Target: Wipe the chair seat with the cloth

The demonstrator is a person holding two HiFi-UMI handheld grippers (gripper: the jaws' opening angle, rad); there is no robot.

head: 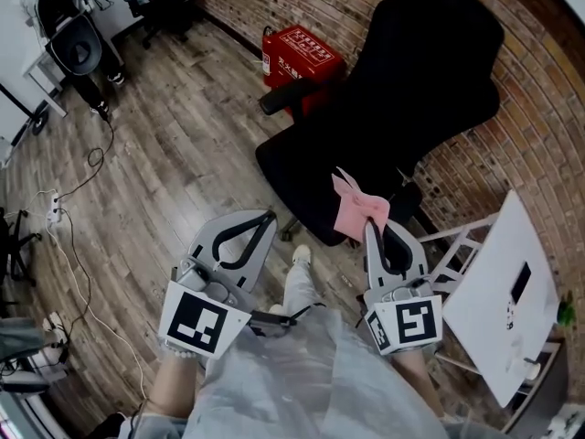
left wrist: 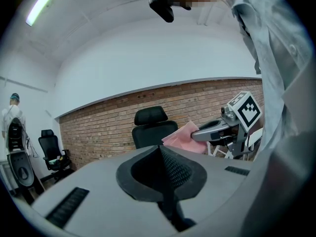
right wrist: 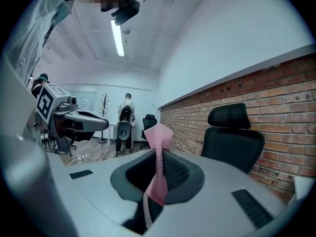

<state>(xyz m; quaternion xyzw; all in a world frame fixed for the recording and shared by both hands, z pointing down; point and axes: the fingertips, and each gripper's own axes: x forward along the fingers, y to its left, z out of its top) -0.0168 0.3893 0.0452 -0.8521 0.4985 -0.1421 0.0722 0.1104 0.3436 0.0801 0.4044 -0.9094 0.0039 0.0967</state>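
Pink cloth (head: 355, 210) is pinched thinly in right tool (head: 375, 229); left tool (head: 266, 218) is closed, empty. Drag across the chair seat (head: 302, 167) may pull it free.

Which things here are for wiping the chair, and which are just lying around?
For the job:
- pink cloth, pinched in the right gripper
- black chair seat

Just lying about:
- red box by the brick wall
- white power strip on the floor
- white table
- left gripper, shut and empty
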